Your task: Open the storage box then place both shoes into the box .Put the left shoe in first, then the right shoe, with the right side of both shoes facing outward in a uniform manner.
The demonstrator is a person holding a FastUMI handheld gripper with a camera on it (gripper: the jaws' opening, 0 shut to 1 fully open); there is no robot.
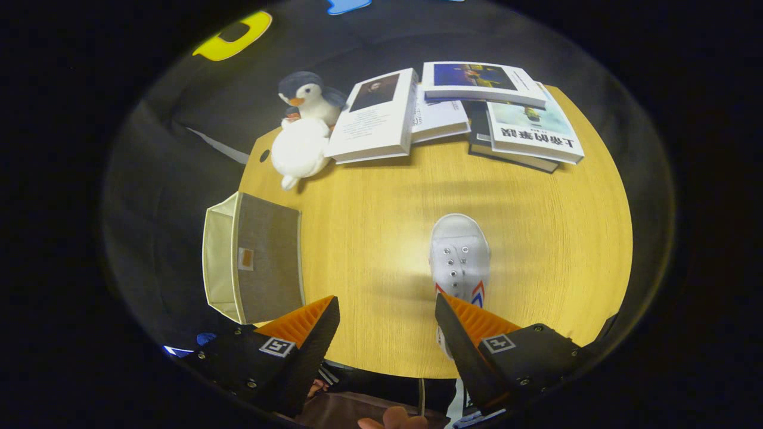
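Claw (387, 325) spread wide, ribbed orange fingers (301, 322) above round wooden table (369, 238), white canvas shoe (459, 253) ahead.

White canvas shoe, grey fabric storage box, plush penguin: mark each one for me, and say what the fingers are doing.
White canvas shoe (459, 253): gripper view, laced upper.
Grey fabric storage box (268, 256): gripper view, grey outer side panel.
Plush penguin (305, 95): gripper view, its head.
Gripper (387, 325): gripper view, fingers open, empty, shoe by the right finger.

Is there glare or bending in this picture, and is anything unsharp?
Gripper view: a bright glare patch lies on the wooden table beside the white shoe; the fisheye curves the table's outline; the books look sharp; the open claw stands above the table.
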